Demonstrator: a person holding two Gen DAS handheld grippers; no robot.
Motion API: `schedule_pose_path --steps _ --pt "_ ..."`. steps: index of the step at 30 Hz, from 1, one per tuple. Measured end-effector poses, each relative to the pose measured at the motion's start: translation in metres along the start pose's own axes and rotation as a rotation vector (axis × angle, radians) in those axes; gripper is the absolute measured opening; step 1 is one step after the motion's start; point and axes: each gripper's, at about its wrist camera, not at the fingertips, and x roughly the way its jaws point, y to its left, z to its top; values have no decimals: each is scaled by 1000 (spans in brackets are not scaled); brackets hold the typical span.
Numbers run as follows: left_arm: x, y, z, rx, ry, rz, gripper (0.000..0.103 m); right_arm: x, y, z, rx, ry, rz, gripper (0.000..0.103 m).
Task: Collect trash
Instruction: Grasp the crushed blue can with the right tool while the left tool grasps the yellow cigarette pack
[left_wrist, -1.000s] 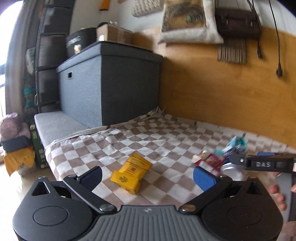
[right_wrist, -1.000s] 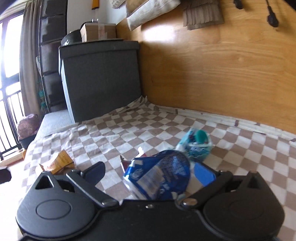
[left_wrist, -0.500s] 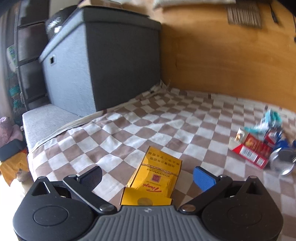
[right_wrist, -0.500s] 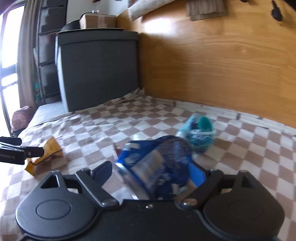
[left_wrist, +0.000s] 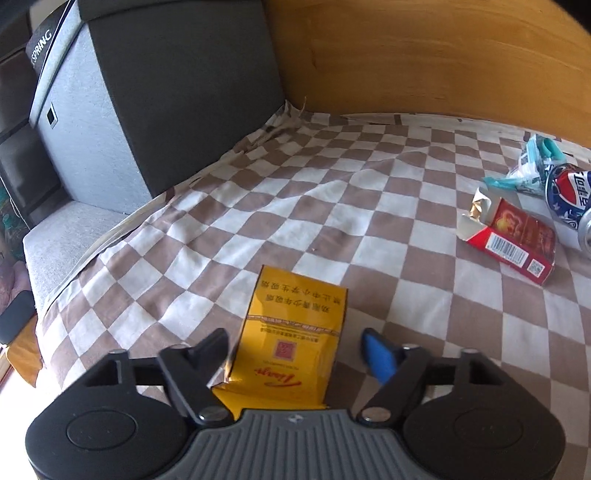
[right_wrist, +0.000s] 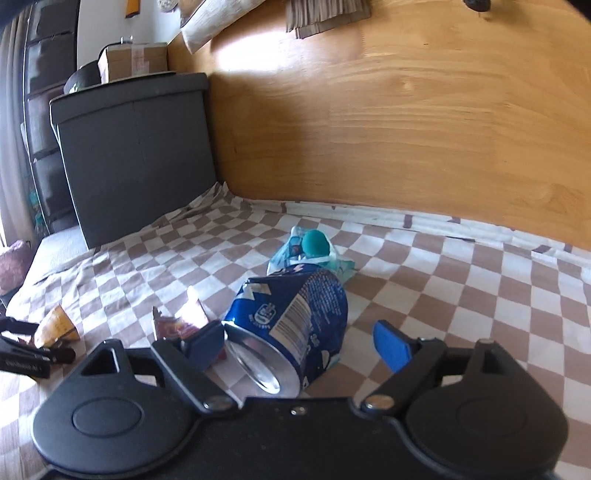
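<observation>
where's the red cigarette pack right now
In the left wrist view, the red cigarette pack lies at right on the checkered cloth, just left of the blue can.

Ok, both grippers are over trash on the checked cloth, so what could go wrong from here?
The left gripper is closing on the open yellow cardboard pack; its loose flap may buckle and slip. The dented blue drink can lies off-centre in the right gripper, so it may roll away.
</observation>
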Motion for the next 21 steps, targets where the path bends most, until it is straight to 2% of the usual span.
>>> schedule_pose_path --steps 1,6,12,16,21 --pt "-1 -2 0 -3 3 12 59 0 -1 0 6 1 10 89" --pt "-10 -7 -3 -41 -3 37 58 -2 -6 2 45 -3 55 89" --pt "-44 -35 -24 -90 -69 -4 57 -6 -5 11 114 -20 110 89" --pt "-66 -59 -40 -103 -99 -37 57 12 1 29 133 46 143 89" --pt "-81 -72 -50 -171 -95 -68 57 46 30 60 -19 154 115 89"
